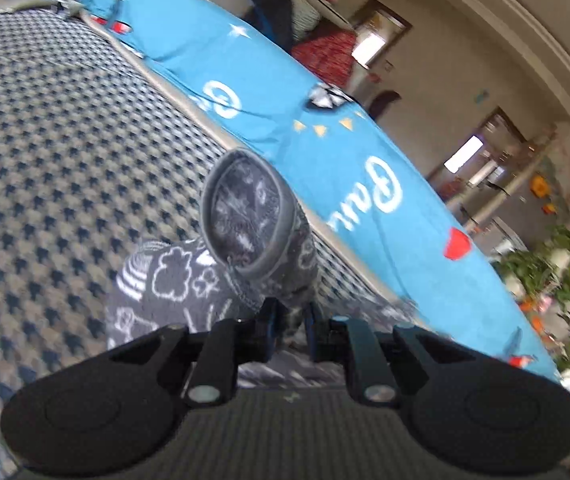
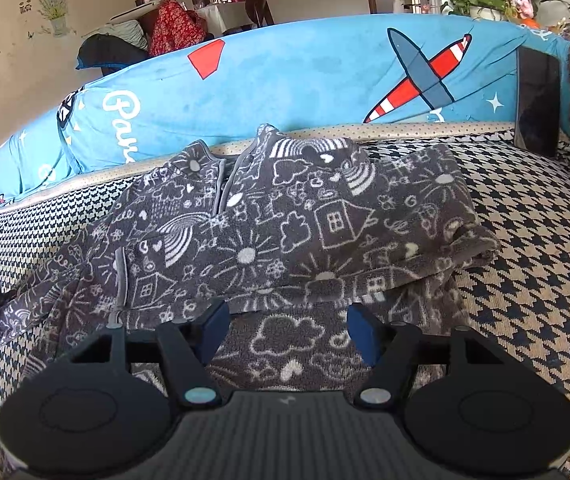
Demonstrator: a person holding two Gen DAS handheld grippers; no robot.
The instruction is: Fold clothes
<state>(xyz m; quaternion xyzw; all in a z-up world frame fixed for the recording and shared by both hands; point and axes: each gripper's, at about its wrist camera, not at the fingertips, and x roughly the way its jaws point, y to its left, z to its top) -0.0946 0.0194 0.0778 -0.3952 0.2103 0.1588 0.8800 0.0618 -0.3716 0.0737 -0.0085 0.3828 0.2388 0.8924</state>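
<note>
The fleece [image 2: 285, 232], grey with white doodles, lies spread on the houndstooth couch seat [image 2: 533, 240], its collar toward the blue cover [image 2: 293, 80] draped over the backrest. At the fleece's left end, the left gripper [image 1: 287, 320] is clamped on a sleeve [image 1: 253, 248], whose open cuff stands up just past the fingertips. The sleeve is lifted off the seat there, with the blue cover beyond it. Over the fleece's near hem, the right gripper [image 2: 287, 332] is spread wide, its blue pads [image 2: 215, 330] on either side of a cloud doodle and nothing caught between them. To the right of the fleece, a dark flat slab [image 2: 537, 100] leans against the blue cover, well apart from the fleece.
</note>
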